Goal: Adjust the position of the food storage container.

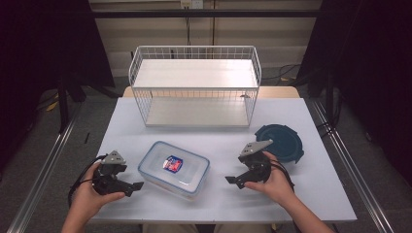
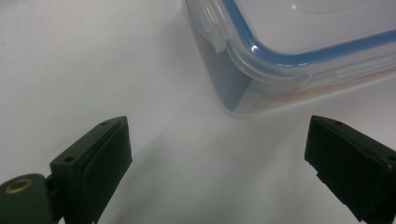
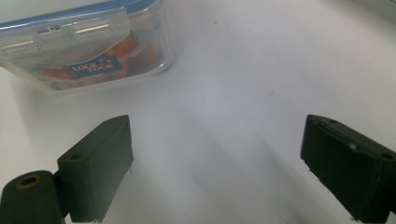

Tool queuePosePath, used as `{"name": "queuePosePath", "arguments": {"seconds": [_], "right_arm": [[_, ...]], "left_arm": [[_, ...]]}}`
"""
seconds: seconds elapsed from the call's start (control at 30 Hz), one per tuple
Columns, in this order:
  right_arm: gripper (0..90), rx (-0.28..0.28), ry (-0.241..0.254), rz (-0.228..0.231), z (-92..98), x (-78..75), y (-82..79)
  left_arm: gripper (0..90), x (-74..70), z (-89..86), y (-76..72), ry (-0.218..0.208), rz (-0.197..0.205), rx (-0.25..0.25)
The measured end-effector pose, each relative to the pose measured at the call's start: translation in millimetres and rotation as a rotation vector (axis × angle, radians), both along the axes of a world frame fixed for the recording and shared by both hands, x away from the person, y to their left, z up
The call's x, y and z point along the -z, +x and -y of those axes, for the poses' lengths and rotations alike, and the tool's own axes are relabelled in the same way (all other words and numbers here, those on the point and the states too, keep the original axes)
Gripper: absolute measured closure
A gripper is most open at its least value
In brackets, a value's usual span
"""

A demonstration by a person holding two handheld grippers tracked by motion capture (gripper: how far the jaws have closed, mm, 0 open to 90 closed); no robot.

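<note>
A clear rectangular food container with a blue-sealed lid and a small label lies flat on the white table, between my two grippers. My left gripper rests on the table just left of it, open, jaws pointing at its near corner. My right gripper sits to its right, also open and empty, aimed back toward the container. A round dark blue lid lies flat behind the right gripper.
A white wire rack with two shelves stands at the back middle of the table. Metal rails run along both sides of the table, with dark curtains beyond.
</note>
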State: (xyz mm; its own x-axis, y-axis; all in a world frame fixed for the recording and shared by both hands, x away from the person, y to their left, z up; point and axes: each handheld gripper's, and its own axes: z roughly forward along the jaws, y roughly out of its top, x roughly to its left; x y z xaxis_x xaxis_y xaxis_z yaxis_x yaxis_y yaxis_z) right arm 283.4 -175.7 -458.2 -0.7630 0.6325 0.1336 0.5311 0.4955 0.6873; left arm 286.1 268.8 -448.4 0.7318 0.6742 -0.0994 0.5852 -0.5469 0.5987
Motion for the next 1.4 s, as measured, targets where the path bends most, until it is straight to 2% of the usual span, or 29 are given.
{"name": "queuePosePath", "arguments": {"seconds": [0.2,0.27,0.3,0.37,0.5,0.53,0.67,0.7,0.73,0.77,0.87,0.97,1.03,1.23,1.3,1.37,1.4], "right_arm": [[8.9,-0.015,0.007,-0.01,-1.8,-0.9,-0.3],[8.9,-0.015,0.009,-0.01,-2.6,-0.8,-0.6],[8.9,-0.017,0.008,-0.019,-2.8,-1.3,-0.9],[8.9,-0.02,0.012,-0.017,-4.3,-0.3,-1.0],[8.9,-0.031,0.016,-0.016,-7.0,0.5,-0.1],[8.9,-0.034,0.008,-0.022,-6.8,-0.3,0.3],[8.9,-0.026,0.003,-0.022,-9.1,0.3,2.4],[8.8,-0.037,0.006,-0.024,-9.1,0.3,3.1],[8.9,-0.039,0.007,-0.02,-9.9,0.4,3.9],[8.9,-0.038,0.009,-0.03,-11.0,-0.1,4.1],[8.9,-0.05,0.003,-0.013,-14.1,0.3,5.9],[8.9,-0.061,0.004,-0.021,-18.0,0.4,7.1],[8.9,-0.067,-0.002,-0.013,-20.7,0.8,8.6],[8.9,-0.084,-0.003,-0.02,-24.3,1.0,11.5],[8.9,-0.082,-0.005,-0.027,-25.3,0.7,11.6],[8.9,-0.086,-0.005,-0.025,-26.0,0.8,11.4],[8.8,-0.09,-0.007,-0.021,-26.2,0.9,11.5]], "left_arm": [[8.0,-1.9,-0.5,-0.7,-0.023,0.014,-0.002],[12.5,-2.5,0.0,-2.0,-0.037,0.021,0.013],[14.0,-2.3,0.9,-2.5,-0.055,0.015,0.016],[17.9,-3.2,1.6,-3.1,-0.06,0.002,0.025],[30.8,-5.7,1.5,-5.5,-0.04,-0.018,0.038],[35.7,-6.6,1.2,-6.7,-0.039,-0.01,0.049],[50.7,-10.4,2.5,-10.9,-0.057,-0.043,0.071],[53.3,-9.8,3.2,-12.0,-0.077,-0.052,0.066],[57.5,-10.0,3.8,-13.1,-0.081,-0.092,0.066],[61.3,-9.6,4.6,-14.1,-0.077,-0.101,0.072],[71.4,-8.1,8.0,-19.3,-0.078,-0.127,0.101],[79.4,-7.9,10.8,-23.0,-0.083,-0.141,0.111],[90.0,-9.1,12.1,-26.4,-0.097,-0.133,0.098],[90.0,-10.3,20.5,-31.9,-0.117,-0.122,0.101],[90.0,-10.0,27.5,-33.1,-0.105,-0.131,0.112],[90.0,-10.2,34.0,-34.7,-0.121,-0.137,0.117],[90.0,-10.7,37.2,-35.3,-0.114,-0.141,0.124]]}}
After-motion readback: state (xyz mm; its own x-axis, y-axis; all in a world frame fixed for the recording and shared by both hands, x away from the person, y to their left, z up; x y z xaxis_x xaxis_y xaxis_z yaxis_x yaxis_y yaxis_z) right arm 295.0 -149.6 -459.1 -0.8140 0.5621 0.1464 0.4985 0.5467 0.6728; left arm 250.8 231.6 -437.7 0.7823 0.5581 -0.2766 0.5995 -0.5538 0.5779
